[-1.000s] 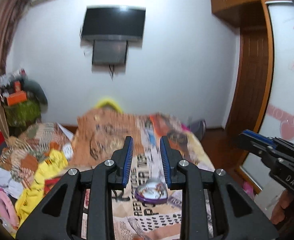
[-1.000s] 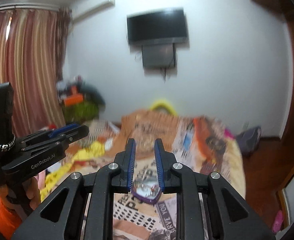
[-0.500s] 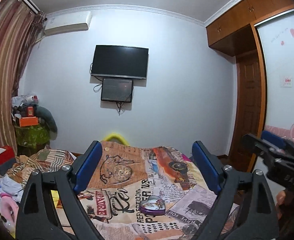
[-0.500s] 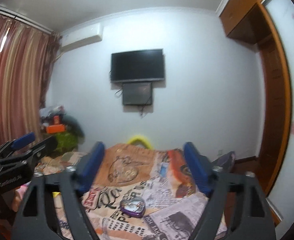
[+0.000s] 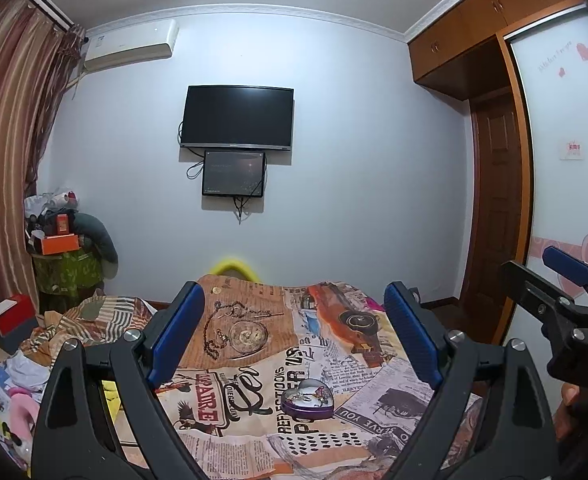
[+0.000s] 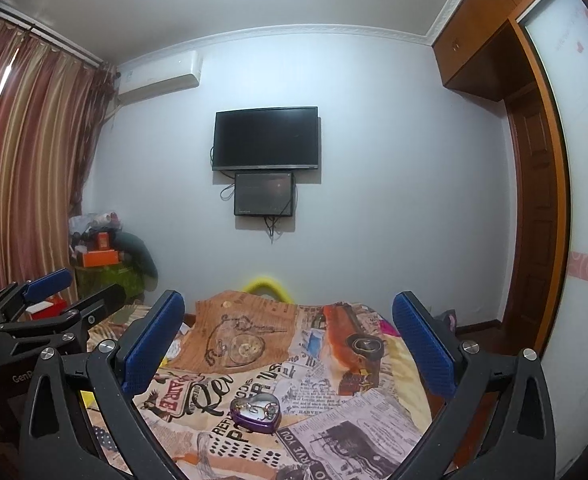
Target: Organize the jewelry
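A purple heart-shaped jewelry tin with a shiny lid [image 5: 308, 398] lies on a bed covered by a newspaper-print spread [image 5: 253, 360]. It also shows in the right wrist view [image 6: 255, 412]. My left gripper [image 5: 294, 336] is wide open and empty, held above and short of the tin. My right gripper [image 6: 289, 340] is wide open and empty, also short of the tin. The right gripper shows at the right edge of the left wrist view [image 5: 566, 300]. The left gripper shows at the left edge of the right wrist view [image 6: 49, 312].
A pile of clothes [image 5: 73, 320] lies at the bed's left side. A cluttered stand with an orange box [image 5: 59, 244] is in the left corner. A TV [image 5: 237, 118] hangs on the far wall. A wooden door and wardrobe [image 5: 498, 200] stand at right.
Both grippers have opened from nearly shut to wide open. Both views have tilted up and pulled back, so the tin now lies lower and smaller between the fingers.
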Available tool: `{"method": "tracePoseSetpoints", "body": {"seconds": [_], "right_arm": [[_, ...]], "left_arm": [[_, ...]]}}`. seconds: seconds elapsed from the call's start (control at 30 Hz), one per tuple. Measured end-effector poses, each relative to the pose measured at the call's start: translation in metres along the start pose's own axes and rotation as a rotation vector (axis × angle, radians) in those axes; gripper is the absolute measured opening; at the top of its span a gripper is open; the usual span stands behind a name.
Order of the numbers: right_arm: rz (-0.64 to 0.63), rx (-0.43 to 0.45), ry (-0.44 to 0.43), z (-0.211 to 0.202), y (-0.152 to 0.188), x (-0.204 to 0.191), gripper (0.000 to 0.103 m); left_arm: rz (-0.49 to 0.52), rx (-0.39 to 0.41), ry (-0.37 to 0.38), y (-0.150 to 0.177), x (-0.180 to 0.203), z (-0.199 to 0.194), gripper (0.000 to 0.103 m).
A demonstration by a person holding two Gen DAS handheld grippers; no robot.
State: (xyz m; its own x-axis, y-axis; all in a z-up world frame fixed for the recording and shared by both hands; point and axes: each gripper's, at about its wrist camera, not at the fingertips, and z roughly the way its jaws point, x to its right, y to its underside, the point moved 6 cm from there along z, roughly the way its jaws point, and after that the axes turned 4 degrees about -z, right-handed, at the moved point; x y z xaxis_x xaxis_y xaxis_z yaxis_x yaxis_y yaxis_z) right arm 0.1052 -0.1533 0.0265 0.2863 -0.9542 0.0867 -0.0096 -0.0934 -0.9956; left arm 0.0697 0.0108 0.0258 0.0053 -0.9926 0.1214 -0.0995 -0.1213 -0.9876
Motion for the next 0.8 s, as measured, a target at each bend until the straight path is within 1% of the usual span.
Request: {"method": "tracePoseSetpoints", "body": {"seconds": [0.33, 0.8], "right_arm": [[0.002, -0.022, -0.002, -0.0012, 0.0065, 0.0022, 0.103], [0.0, -0.045, -0.003, 0.0, 0.0051, 0.0027, 0.103]], "left_arm": [[0.011, -0.012, -0.003, 0.0032, 0.0037, 0.0011, 0.091], [0.008, -0.033, -0.006, 0.0063, 0.0017, 0.005, 0.091]]}}
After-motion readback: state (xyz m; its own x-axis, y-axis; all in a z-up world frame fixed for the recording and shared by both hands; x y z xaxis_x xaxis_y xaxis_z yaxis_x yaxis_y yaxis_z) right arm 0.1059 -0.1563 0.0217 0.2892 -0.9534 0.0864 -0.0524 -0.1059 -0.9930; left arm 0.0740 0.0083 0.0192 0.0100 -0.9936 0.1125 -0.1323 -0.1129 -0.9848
